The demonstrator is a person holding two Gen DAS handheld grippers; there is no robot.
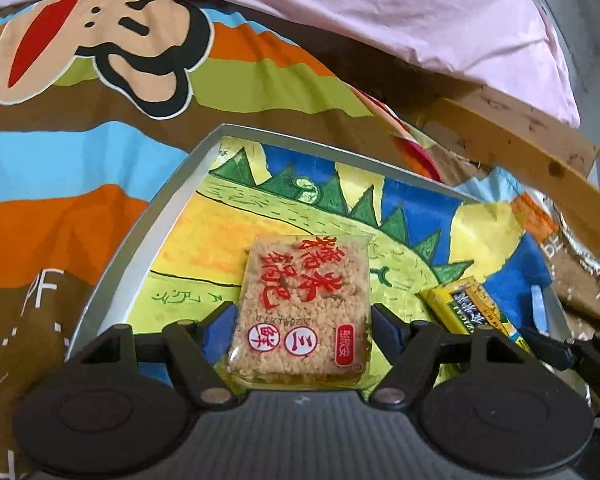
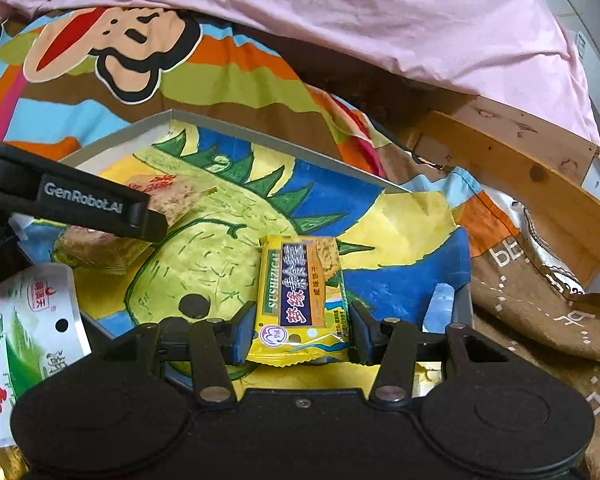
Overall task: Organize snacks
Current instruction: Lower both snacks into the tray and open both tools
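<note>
My left gripper [image 1: 300, 320] is shut on a clear-wrapped rice cracker square [image 1: 304, 304] with red characters, held over the grey tray [image 1: 156, 208] lined with a colourful drawing. My right gripper [image 2: 302, 328] is shut on a yellow snack packet [image 2: 300, 292] over the same tray [image 2: 112, 136]. The yellow packet [image 1: 472, 308] shows at the right in the left wrist view. The left gripper's finger [image 2: 84, 204] and the rice cracker [image 2: 168, 196] show at the left in the right wrist view.
A green-and-white snack bag [image 2: 32, 332] lies at the tray's near left corner. The tray sits on a striped cartoon blanket [image 1: 80, 160]. A pink sheet [image 1: 340, 12] lies behind. A wooden bed frame [image 2: 540, 184] and brown fabric [image 2: 540, 320] are at the right.
</note>
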